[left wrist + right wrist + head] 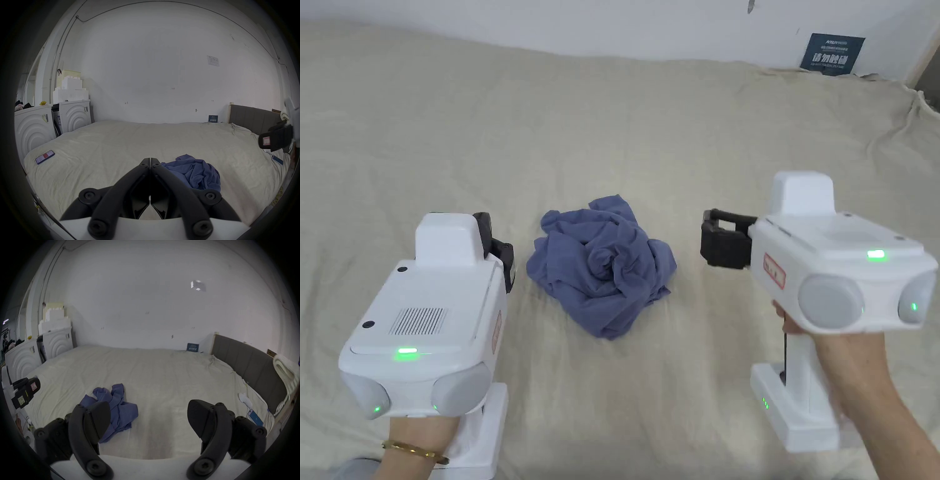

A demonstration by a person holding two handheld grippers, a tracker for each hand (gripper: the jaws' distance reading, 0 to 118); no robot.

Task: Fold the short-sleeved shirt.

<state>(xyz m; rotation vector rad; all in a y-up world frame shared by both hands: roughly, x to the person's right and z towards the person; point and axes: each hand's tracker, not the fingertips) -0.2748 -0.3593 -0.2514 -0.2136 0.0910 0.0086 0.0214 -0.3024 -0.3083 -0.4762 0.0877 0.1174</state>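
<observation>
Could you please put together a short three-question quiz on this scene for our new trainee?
1. True or false: the blue shirt already lies flat and folded on the bed sheet.
2. Which gripper has its jaws apart: (a) the left gripper, (b) the right gripper, (c) both?
3. Fill in: seen from the head view, the shirt lies ___ the two grippers.

Key
1. False: it is a crumpled heap.
2. (b): the left gripper's jaws meet, with nothing between them.
3. Between, and neither gripper touches it.
</observation>
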